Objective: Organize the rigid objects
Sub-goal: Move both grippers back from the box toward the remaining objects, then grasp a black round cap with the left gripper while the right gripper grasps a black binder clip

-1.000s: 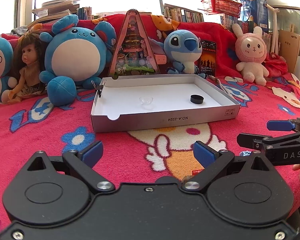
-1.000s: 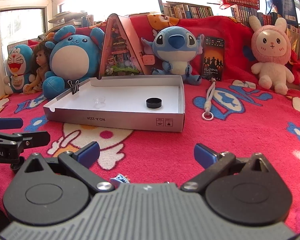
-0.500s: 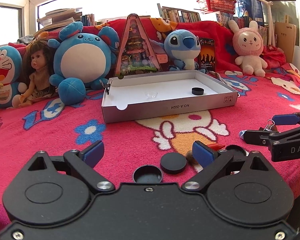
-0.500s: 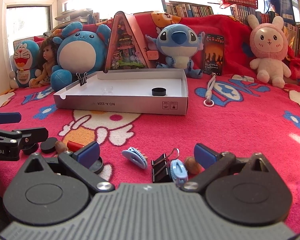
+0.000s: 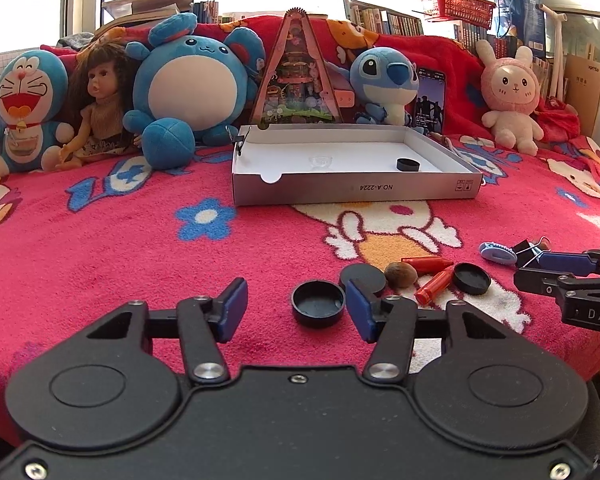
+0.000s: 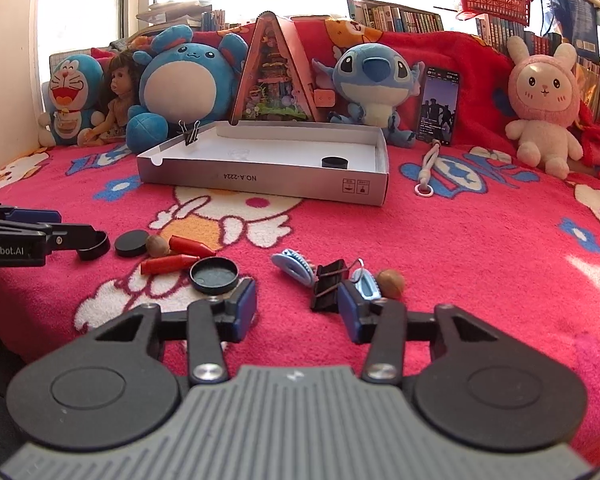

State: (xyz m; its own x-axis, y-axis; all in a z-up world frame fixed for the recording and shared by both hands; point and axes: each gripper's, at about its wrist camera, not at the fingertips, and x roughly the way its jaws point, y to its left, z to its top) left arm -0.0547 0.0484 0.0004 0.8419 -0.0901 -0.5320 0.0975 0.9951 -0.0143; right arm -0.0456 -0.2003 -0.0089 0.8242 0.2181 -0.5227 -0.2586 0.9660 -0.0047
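Observation:
A white cardboard box (image 5: 356,196) lies on the red blanket, holding a black cap (image 5: 408,165) and a small clear dish (image 5: 320,161). Loose items lie nearer: an open black cap (image 5: 318,308), a flat black lid (image 5: 362,276), a nut (image 5: 400,275), two red crayons (image 5: 434,286) and another black lid (image 5: 471,278). My left gripper (image 5: 296,310) is closing; the open cap sits between its fingers by the right pad, not pinched. My right gripper (image 6: 296,312) is also closing, with nothing pinched. Just ahead of it lie a black binder clip (image 6: 328,288), blue clips (image 6: 294,266) and a second nut (image 6: 390,283).
Plush toys, a doll (image 5: 100,112) and a triangular diorama (image 5: 296,76) line the back behind the box. A phone (image 6: 440,104) leans against the red cover and a white cord with a ring (image 6: 426,172) lies right of the box. A binder clip (image 6: 190,132) grips the box's left wall.
Both grippers have drawn back from the box, bringing the loose caps, crayons, nuts and clips into view. Both pairs of jaws have narrowed from wide open.

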